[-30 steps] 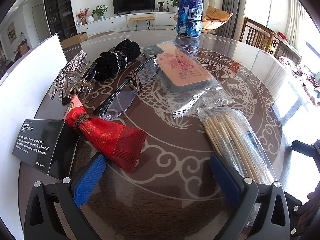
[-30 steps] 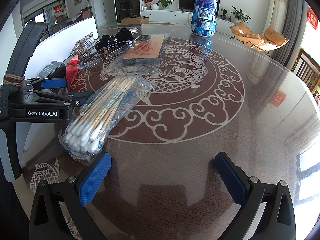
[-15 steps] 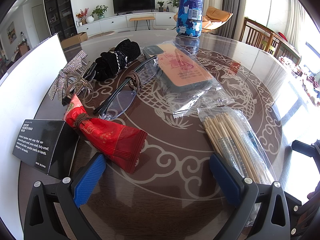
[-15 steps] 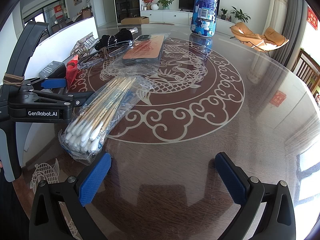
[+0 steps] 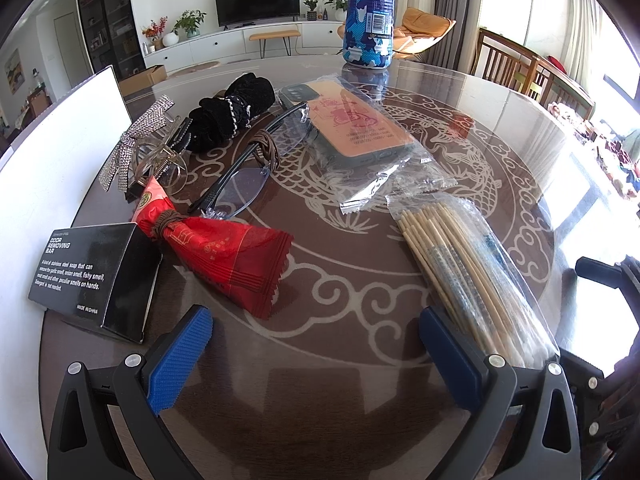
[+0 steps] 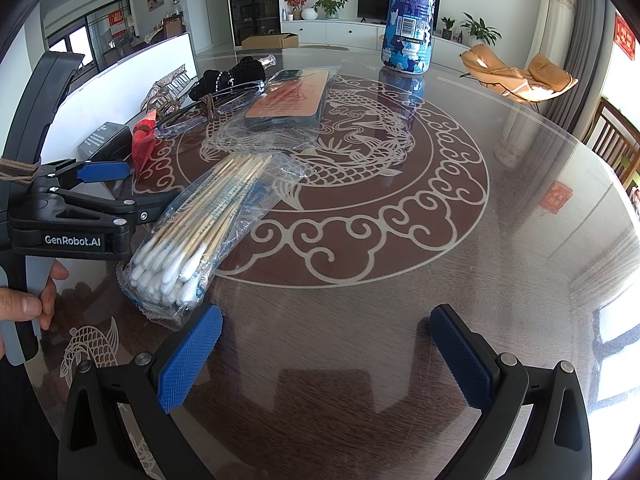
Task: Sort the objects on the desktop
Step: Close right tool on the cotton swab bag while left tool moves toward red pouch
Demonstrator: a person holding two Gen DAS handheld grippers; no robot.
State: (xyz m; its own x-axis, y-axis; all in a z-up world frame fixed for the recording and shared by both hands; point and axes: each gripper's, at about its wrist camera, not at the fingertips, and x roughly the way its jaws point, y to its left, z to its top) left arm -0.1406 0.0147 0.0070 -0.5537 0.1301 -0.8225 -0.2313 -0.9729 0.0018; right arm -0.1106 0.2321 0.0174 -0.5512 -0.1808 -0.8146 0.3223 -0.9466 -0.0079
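Several objects lie on a round glass table [image 5: 500, 168]. A red sachet [image 5: 224, 252], a black soap box [image 5: 96, 272], glasses [image 5: 248, 168], a black scrunchie [image 5: 232, 112], a rhinestone bow clip [image 5: 136, 140], a bagged phone case [image 5: 356, 128] and a bag of cotton swabs [image 5: 468, 276] show in the left wrist view. My left gripper [image 5: 316, 352] is open and empty, just short of the sachet and swabs. My right gripper [image 6: 324, 356] is open and empty over bare glass, right of the cotton swabs [image 6: 208, 224]. The left gripper also shows in the right wrist view [image 6: 100, 196].
A tall blue patterned bottle [image 5: 370, 12] stands at the table's far side, also in the right wrist view [image 6: 410, 16]. A white board [image 5: 52, 136] stands along the table's left edge. Wooden chairs [image 5: 520, 68] stand beyond the right rim.
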